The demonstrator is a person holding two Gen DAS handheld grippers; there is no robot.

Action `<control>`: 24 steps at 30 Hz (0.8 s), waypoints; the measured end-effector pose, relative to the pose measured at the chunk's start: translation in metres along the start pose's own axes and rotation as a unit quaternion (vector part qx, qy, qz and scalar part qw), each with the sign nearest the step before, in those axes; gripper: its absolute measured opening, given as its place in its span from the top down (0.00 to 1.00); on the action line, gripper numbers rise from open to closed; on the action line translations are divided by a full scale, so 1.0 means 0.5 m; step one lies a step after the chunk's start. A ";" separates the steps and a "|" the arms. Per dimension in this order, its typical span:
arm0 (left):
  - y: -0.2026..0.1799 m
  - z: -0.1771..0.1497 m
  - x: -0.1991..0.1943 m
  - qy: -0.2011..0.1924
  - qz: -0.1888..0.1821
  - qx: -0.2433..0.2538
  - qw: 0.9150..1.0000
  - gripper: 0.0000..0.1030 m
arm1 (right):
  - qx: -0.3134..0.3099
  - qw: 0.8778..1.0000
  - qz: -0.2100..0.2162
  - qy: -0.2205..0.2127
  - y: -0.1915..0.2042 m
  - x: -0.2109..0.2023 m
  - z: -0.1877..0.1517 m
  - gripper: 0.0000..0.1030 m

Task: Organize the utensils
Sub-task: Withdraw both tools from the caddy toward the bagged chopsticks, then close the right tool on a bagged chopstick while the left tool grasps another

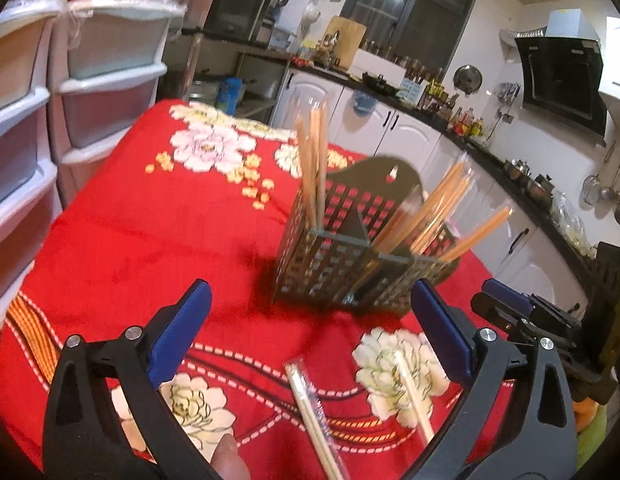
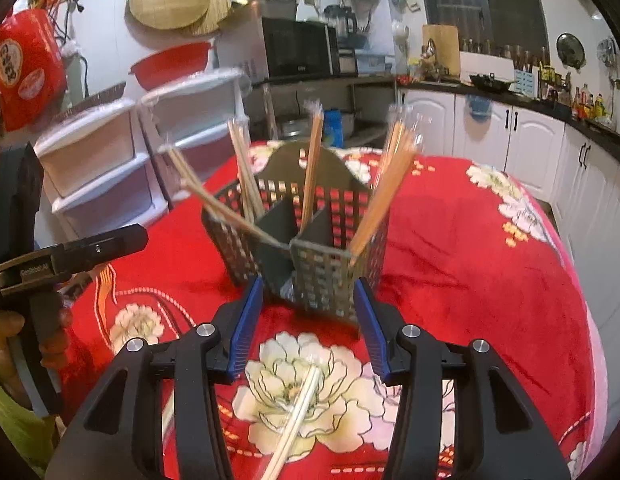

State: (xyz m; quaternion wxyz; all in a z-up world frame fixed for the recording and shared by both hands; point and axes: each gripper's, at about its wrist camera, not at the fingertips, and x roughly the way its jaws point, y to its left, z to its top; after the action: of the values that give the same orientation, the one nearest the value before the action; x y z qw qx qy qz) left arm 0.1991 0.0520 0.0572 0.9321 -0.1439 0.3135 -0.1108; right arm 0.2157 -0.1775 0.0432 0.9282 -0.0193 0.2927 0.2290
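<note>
Now the left hand-held gripper [image 1: 310,320] hangs over the bench [image 1: 150,240], which has a red flower cloth on it. Its blue pads are spread wide and hold nothing. Two wrapped pairs of chopsticks [image 1: 310,412] lie flat on the cloth, just under and between its jaws. Past them stands the gray holder [image 1: 350,256] with square holes. More chopsticks stick up from its parts, some straight and some leaning out. To the right, the right hand-held gripper [image 2: 308,308] points at the holder's near corner. Its jaws are partly apart and opening, with nothing gripped. One wrapped pair [image 2: 298,408] lies on a white flower right below it. White drawers [image 1: 90,88] stand behind the bench on the left.
</note>
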 end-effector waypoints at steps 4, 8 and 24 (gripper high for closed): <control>0.009 -0.026 0.017 0.019 0.003 0.000 1.000 0.11 | -0.003 1.000 0.004 0.020 0.004 0.020 -0.025 0.56; 0.016 -0.048 0.031 0.037 0.003 -0.001 0.999 0.11 | -0.005 0.999 0.009 0.035 0.010 0.035 -0.045 0.56; 0.037 -0.134 0.099 0.124 -0.031 -0.037 0.991 0.47 | -0.007 0.994 0.017 0.108 0.001 0.108 -0.104 0.56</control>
State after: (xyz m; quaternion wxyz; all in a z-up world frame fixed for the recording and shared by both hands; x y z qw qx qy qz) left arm 0.1987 0.0414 -0.0274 0.8761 -0.1728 0.4260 -0.1452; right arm 0.2269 -0.1636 -0.0296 0.8869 -0.0454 0.3903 0.2429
